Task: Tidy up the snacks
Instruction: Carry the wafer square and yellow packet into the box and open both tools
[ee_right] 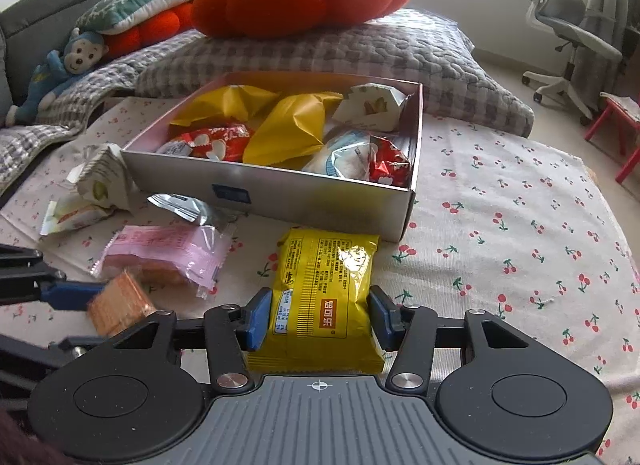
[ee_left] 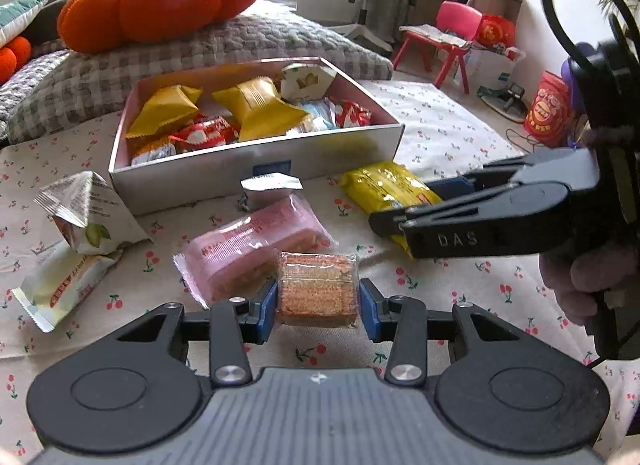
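Between my left gripper's (ee_left: 318, 299) blue pads sits a clear-wrapped wafer block (ee_left: 317, 289), pinched on both sides. My right gripper (ee_right: 318, 315) squeezes the near end of a yellow snack pack (ee_right: 326, 297), which lies on the cherry-print cloth (ee_right: 500, 249). Beyond them stands the white box (ee_left: 256, 169), already holding yellow, red and white packets. A pink wafer pack (ee_left: 256, 243) lies just beside the block I hold, touching it.

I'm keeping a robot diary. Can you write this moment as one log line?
left gripper: closing around wafer snack | right gripper: closing around yellow packet | box: part filled
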